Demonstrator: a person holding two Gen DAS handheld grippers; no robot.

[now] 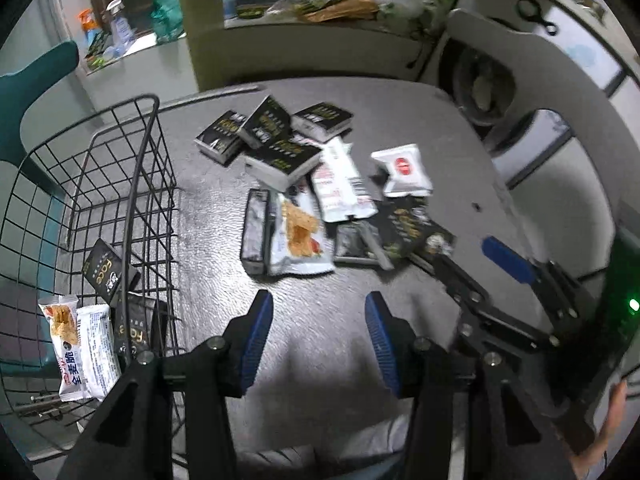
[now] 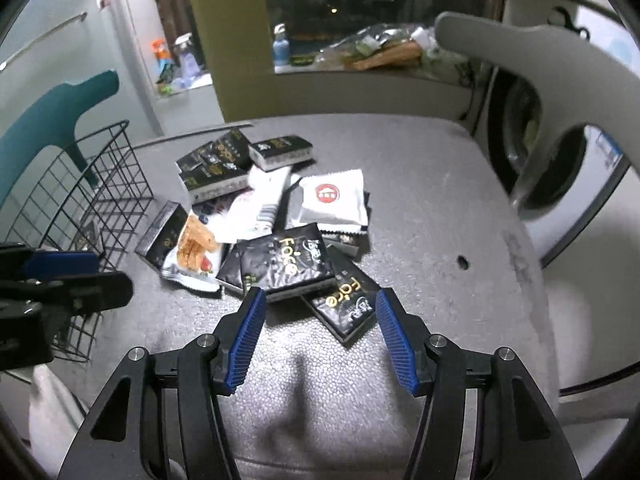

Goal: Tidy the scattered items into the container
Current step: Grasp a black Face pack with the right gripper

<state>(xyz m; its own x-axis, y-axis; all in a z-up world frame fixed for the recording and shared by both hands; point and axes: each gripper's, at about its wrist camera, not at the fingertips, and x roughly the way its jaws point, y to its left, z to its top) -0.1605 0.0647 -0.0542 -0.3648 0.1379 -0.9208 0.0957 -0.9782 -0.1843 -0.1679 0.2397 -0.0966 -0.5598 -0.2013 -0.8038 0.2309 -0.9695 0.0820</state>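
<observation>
Your black "Face" packet (image 2: 286, 262) lies glossy and flat atop the pile, just ahead of your right gripper (image 2: 320, 300), whose jaws stand apart, empty

Black packs (image 2: 286, 266) and white snack packets (image 2: 334, 200) lie heaped just ahead of the right tongs (image 2: 320, 300); wire basket (image 1: 132, 184), left of the left tongs (image 1: 320, 304), holds several.
</observation>
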